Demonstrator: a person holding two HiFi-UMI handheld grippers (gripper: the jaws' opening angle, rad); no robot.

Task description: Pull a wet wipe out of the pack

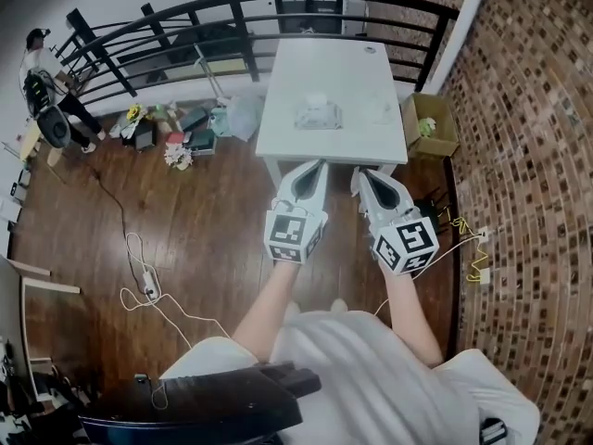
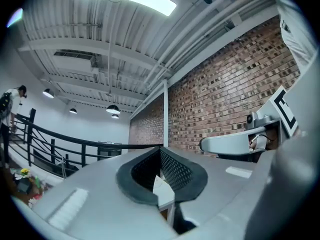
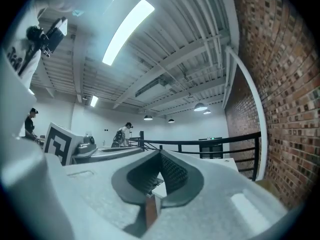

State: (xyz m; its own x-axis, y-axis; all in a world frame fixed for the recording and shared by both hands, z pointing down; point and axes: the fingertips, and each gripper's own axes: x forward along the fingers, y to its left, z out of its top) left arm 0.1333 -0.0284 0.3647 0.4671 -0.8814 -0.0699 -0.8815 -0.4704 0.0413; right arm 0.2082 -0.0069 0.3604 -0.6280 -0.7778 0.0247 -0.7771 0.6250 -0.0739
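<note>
While the left claw (image 1: 312, 168) and the right claw (image 1: 364, 175) are held level, side by side, just short of the near edge of the worktop (image 1: 278, 133), each has its jaws pressed together with nothing between them. The pack (image 1: 318, 114) of wet wipes lies near the middle of the worktop, in the upper centre of the head view, well apart from both claws. Whether a wipe stands out of it is too small to tell.

The pack looks light and lies loose on a smooth top. A tug by one claw could, I judge, drag or lift the whole pack instead of freeing a sheet, and a deep pinch might bring several.

The white worktop stands on a dark wooden floor (image 1: 195, 230). A brick wall (image 1: 528, 156) fills the right and a black railing (image 1: 185, 17) curves across the top. A cardboard box (image 1: 428, 123) sits at the worktop's right. Cables (image 1: 139, 281) trail at lower left, and a person (image 1: 46, 77) stands at upper left.
</note>
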